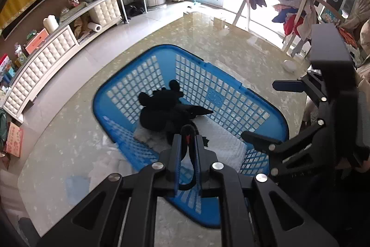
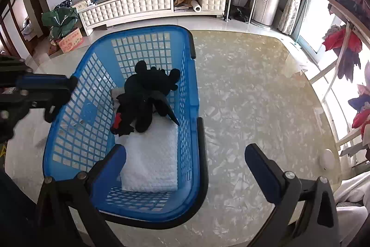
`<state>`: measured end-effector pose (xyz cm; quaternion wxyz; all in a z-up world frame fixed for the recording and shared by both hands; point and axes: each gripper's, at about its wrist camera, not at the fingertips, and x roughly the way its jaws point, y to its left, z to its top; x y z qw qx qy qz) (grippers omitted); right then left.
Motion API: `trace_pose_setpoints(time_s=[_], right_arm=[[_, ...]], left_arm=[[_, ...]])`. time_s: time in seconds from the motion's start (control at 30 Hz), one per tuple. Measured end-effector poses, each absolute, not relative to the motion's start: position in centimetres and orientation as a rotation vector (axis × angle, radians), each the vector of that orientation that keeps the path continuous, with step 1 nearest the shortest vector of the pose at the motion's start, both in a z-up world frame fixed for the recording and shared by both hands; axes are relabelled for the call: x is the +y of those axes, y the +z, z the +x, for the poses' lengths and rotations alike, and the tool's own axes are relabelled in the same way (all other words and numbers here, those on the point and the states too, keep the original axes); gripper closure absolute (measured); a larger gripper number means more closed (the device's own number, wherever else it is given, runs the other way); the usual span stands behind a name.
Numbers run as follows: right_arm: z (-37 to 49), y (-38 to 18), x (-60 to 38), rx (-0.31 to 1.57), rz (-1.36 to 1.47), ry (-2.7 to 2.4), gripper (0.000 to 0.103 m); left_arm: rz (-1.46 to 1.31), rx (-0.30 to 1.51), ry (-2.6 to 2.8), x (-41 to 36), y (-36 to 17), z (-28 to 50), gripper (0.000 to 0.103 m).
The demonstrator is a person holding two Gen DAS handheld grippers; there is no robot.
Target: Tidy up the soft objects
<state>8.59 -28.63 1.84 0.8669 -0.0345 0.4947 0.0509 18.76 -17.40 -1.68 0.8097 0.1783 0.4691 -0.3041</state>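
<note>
Basket (image 2: 192, 89) sits on the marble table (image 2: 254, 108), and a black plush (image 2: 148, 94) already lies inside it on a white pad (image 2: 150, 161), so part of the tidying looks done. The left gripper (image 1: 187, 154) is clenched, with a thin black strip carrying a red spot pinched between its fingers (image 1: 177, 159) just over the basket's near rim (whether that strip belongs to the plush or is a second small toy I cannot tell). The right gripper (image 2: 185, 168) hangs released, jaws wide, one finger over the basket's end and the other over bare table, holding nothing. A small white thing (image 2: 327, 159) rests near the table's far edge, well apart from the basket; if soft, it may be what is left.
</note>
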Motion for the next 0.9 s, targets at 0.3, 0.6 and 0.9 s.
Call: trace_pose_setpoints(time_s=[0.3,0.6,0.9], right_arm=[[9.4,-0.7,-29.8,1.116,-0.055,0.079,0.001],[9.3,-1.2,-29.9,1.132,-0.022,0.151,0.054],[8.9,-0.9,-29.3,1.119,-0.033,0.202,0.072]], left_arm=[[0.375,1.049,-0.708,-19.6,-4.8,20.5,0.094],[0.396,1.065,-0.746,-20.5,-5.8,20.4,0.094],[0.411,1.075,-0.778,-20.4,-6.2,20.1,0.093]])
